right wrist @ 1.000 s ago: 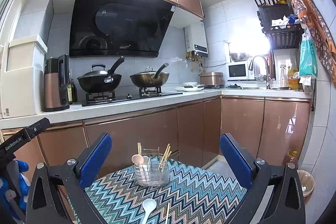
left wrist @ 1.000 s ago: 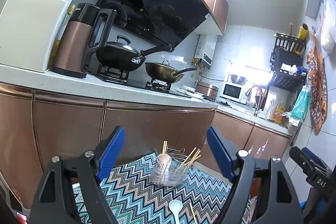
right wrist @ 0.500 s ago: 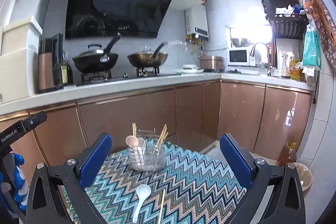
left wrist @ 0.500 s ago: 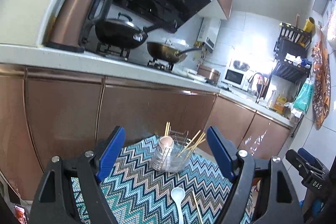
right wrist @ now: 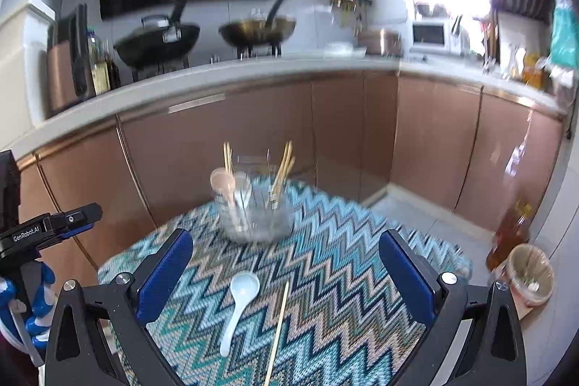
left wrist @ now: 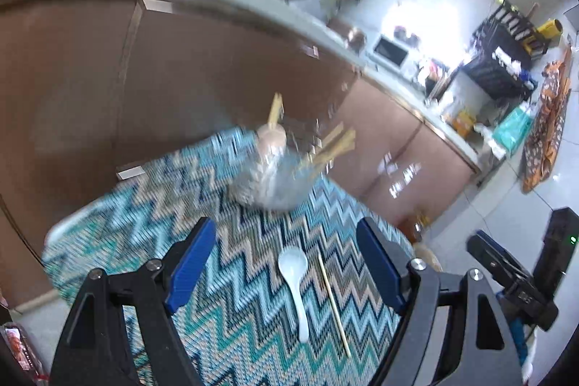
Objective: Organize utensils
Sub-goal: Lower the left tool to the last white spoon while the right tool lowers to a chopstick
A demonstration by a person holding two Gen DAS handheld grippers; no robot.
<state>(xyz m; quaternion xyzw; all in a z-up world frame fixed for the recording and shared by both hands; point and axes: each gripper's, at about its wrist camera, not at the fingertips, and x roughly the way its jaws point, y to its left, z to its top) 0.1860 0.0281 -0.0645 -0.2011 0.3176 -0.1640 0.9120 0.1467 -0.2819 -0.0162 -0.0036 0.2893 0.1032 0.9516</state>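
zigzag cloth (right wrist: 325,277) in teal and tan covers the table; on it a white spoon (right wrist: 239,302) lies just left of a single chopstick (right wrist: 278,324), both nearer the cameras than the wire holder (right wrist: 255,216) with its spoons and chopsticks. only the right view shows the woks on the stove, blurred. left tool (left wrist: 286,268) and right tool (right wrist: 286,272) both stand wide apart, empty, touching nothing.

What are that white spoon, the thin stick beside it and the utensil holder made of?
The white spoon looks like glossy ceramic or melamine: smooth, opaque, with a soft sheen. The stick, apparently a chopstick, seems bare bamboo or wood: pale tan and matte. The holder looks like silvery wire mesh, though blur leaves that uncertain.
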